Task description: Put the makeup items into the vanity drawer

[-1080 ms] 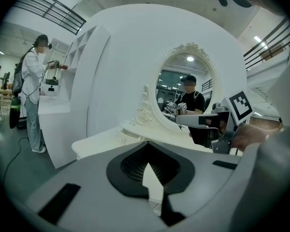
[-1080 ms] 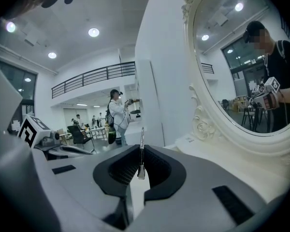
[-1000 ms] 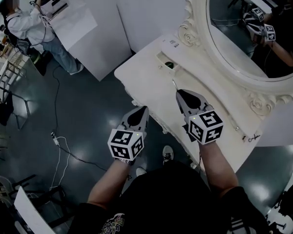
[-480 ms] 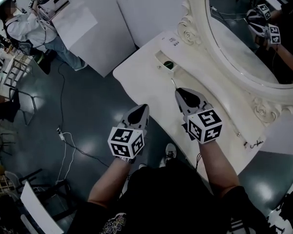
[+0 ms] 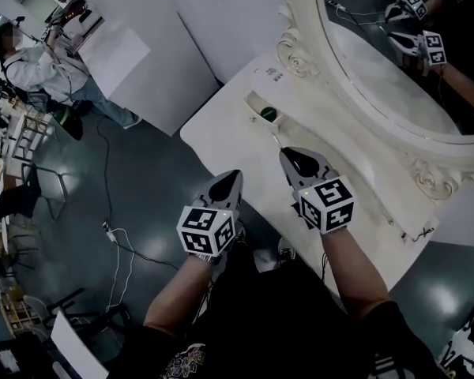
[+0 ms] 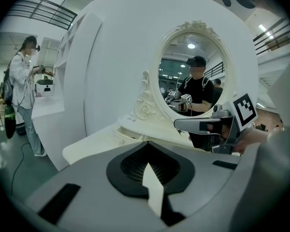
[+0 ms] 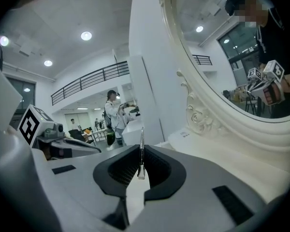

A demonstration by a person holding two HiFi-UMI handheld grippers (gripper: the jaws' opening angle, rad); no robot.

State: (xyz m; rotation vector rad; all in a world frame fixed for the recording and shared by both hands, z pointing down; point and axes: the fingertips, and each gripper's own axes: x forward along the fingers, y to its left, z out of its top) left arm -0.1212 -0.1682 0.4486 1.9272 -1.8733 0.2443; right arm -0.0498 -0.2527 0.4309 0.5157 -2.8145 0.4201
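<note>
A white vanity table (image 5: 221, 129) stands under an oval mirror (image 5: 363, 61). My right gripper (image 5: 284, 153) hovers over the tabletop, shut on a thin stick-like makeup item (image 5: 277, 139) that pokes out past its tips. In the right gripper view that thin item (image 7: 141, 151) stands upright between the shut jaws of the right gripper (image 7: 141, 170). A small open compartment (image 5: 255, 103) in the tabletop lies just beyond, with a dark green item (image 5: 268, 115) in it. My left gripper (image 5: 235, 175) hangs beside the table's front edge, over the floor, shut and holding nothing (image 6: 149, 168).
The ornate mirror frame (image 5: 296, 54) rises close behind the compartment. A person (image 5: 28, 58) works at a white counter far to the left. A cable (image 5: 114, 239) runs over the dark floor, and chairs (image 5: 16, 196) stand at the left edge.
The head view has swung slightly, so the table sits further left and up in the picture. Both grippers keep about the same places, and the right one still holds the thin item.
</note>
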